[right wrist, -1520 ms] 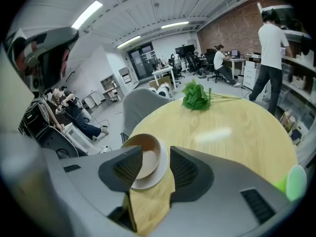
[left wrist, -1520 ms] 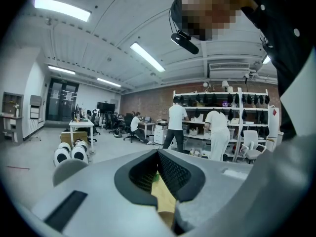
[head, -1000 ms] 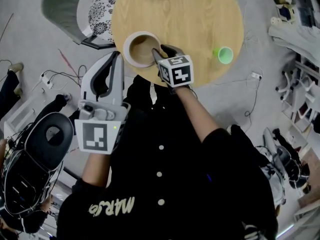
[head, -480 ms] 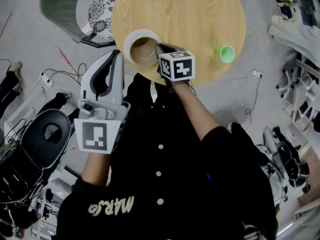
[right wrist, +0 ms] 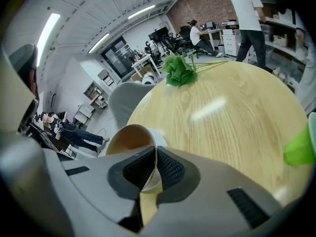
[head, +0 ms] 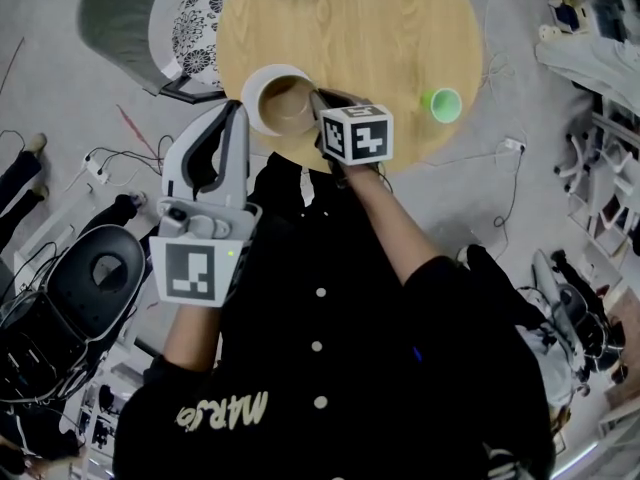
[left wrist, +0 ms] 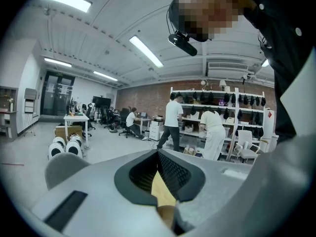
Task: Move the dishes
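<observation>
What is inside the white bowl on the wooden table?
The bowl shows only a bare tan inside, no food. The right claw, shut on the near rim with one jaw inside, covers a small part.

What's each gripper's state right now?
Left gripper: closed, empty.
Right gripper: closed on the bowl rim.

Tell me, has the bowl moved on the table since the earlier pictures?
No. In the head view the bowl keeps its gap to the green cup and its place at the near edge of the table.
</observation>
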`<state>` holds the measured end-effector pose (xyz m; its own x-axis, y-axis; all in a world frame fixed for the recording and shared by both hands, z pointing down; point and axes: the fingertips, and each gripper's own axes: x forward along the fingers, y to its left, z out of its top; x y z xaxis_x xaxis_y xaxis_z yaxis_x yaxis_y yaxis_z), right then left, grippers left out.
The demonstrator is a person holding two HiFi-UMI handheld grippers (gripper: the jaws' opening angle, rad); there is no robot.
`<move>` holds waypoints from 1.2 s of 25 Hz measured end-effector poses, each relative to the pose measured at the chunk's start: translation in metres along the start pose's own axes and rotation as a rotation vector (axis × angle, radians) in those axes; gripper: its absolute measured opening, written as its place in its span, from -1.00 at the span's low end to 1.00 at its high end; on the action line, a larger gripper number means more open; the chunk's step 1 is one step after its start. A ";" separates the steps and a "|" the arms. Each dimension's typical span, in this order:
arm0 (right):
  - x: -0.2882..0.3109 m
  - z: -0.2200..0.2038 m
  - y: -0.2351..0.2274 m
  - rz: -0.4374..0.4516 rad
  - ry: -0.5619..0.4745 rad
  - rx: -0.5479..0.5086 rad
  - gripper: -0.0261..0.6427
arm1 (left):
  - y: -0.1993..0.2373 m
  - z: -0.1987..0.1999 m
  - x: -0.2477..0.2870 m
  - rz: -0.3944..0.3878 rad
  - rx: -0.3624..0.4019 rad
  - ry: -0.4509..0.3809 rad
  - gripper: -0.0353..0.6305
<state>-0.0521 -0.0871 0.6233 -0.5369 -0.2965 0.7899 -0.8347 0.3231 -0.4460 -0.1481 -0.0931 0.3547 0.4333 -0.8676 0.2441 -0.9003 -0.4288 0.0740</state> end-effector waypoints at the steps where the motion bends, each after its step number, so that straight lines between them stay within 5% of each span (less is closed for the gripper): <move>1: -0.004 0.000 -0.004 -0.002 -0.003 0.011 -0.88 | -0.003 0.002 0.002 -0.005 0.002 -0.002 -0.88; 19: -0.092 0.017 -0.121 -0.164 -0.121 0.205 -0.88 | -0.052 0.022 0.049 -0.113 0.032 -0.002 -0.88; 30: -0.091 0.007 -0.143 -0.200 -0.110 0.243 -0.88 | -0.064 0.024 0.068 -0.152 0.046 0.007 -0.88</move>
<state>0.1156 -0.1129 0.6118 -0.3584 -0.4321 0.8275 -0.9227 0.0289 -0.3845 -0.0602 -0.1313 0.3429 0.5643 -0.7900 0.2397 -0.8214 -0.5664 0.0668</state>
